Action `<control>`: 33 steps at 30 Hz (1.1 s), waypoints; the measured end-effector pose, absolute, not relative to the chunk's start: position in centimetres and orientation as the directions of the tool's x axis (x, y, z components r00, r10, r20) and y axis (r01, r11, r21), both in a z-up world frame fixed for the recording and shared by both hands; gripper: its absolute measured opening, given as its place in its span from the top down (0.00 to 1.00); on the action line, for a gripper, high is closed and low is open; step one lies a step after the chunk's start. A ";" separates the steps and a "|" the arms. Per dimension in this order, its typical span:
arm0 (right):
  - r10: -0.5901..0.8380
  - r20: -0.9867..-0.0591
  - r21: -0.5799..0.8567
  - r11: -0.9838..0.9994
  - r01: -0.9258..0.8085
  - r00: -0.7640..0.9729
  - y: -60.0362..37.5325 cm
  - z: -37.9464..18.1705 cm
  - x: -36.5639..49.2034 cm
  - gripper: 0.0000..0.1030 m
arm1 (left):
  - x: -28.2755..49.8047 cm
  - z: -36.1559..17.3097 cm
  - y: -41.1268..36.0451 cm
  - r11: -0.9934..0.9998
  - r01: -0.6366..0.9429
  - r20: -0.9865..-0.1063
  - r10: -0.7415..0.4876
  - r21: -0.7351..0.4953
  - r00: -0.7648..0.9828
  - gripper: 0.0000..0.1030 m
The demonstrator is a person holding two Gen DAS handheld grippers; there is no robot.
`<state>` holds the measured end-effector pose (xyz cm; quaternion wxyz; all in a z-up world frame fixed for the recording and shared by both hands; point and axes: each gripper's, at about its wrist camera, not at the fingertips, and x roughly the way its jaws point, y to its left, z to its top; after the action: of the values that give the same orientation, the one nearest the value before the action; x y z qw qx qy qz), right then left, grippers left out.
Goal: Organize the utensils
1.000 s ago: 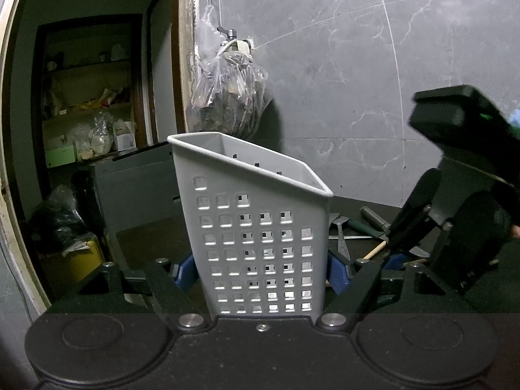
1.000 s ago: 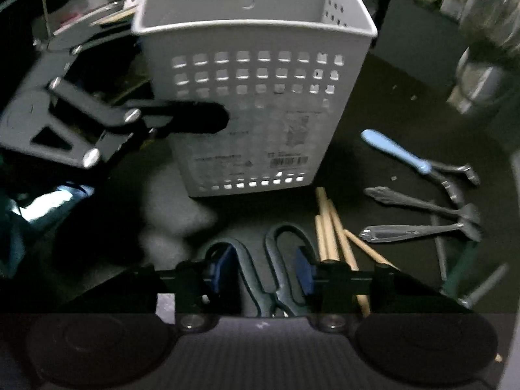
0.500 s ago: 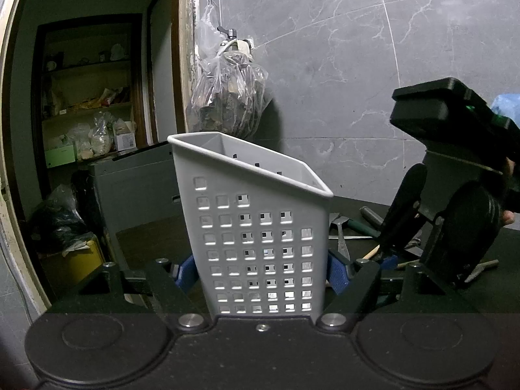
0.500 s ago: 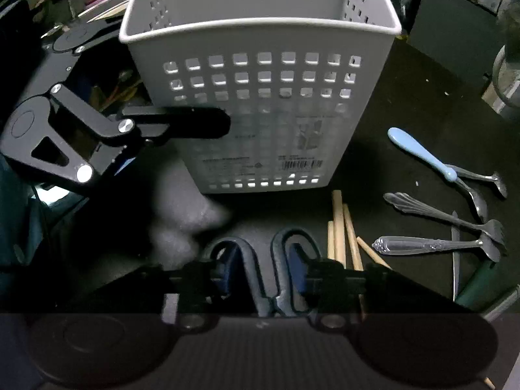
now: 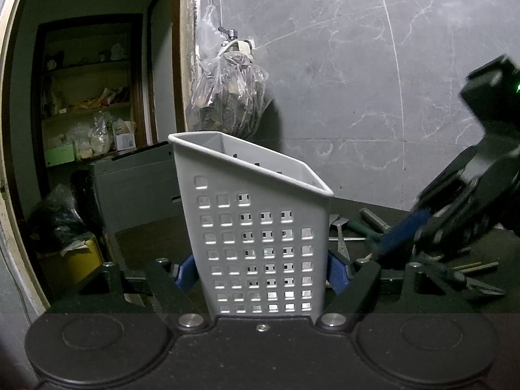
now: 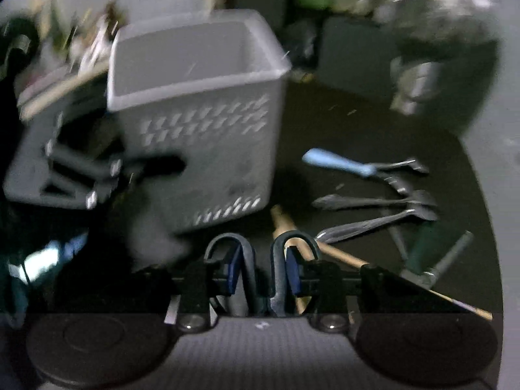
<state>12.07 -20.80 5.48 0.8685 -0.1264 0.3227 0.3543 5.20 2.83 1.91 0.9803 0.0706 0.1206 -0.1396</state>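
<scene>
My left gripper [image 5: 261, 271] is shut on a white perforated basket [image 5: 260, 227], with its blue pads pressed on both side walls. The basket [image 6: 195, 120] stands upright on the dark table, and nothing shows inside it. My right gripper [image 6: 263, 269] is shut on black scissors [image 6: 250, 279], its pads squeezing the two handle loops. From the left wrist view the scissors' blades [image 5: 477, 287] hang off the table below that gripper. Wooden chopsticks [image 6: 282, 217], a blue-handled utensil [image 6: 341, 162] and metal cutlery [image 6: 373, 201] lie to the right of the basket.
A green-handled tool [image 6: 422, 247] lies at the far right of the table. A plastic bag [image 5: 227, 97] hangs on the marble wall behind the basket. A grey cabinet [image 5: 136, 182] and a doorway with shelves [image 5: 87, 113] are at the left.
The right gripper narrowed onto the scissors' handles, then rose and tilted with them, blurring its view. The left gripper and the basket kept still.
</scene>
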 end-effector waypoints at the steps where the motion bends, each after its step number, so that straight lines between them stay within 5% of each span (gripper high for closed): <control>1: 0.546 -0.616 0.014 0.729 -0.684 0.569 -21.5 5.9 11.6 0.68 | 5.2 1.9 2.8 0.951 0.291 -0.256 -0.256 0.106 0.932 0.25; 10: 0.566 -0.239 0.095 0.822 -0.561 0.789 -26.7 8.1 6.5 0.68 | 5.3 1.8 2.7 0.951 0.291 -0.256 -0.257 0.107 0.932 0.25; 15: 0.557 -0.114 0.126 0.829 -0.544 0.823 -27.2 7.7 6.0 0.68 | 5.3 1.8 2.7 0.950 0.291 -0.256 -0.256 0.109 0.932 0.25; 33: 0.596 0.052 0.152 0.788 -0.596 0.801 -24.2 7.4 8.2 0.68 | 5.3 1.7 2.6 0.950 0.294 -0.252 -0.259 0.109 0.932 0.25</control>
<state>8.21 -24.23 7.36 0.9456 0.0805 -0.0006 0.3153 5.31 2.64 1.75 0.9802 0.0728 0.1182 -0.1410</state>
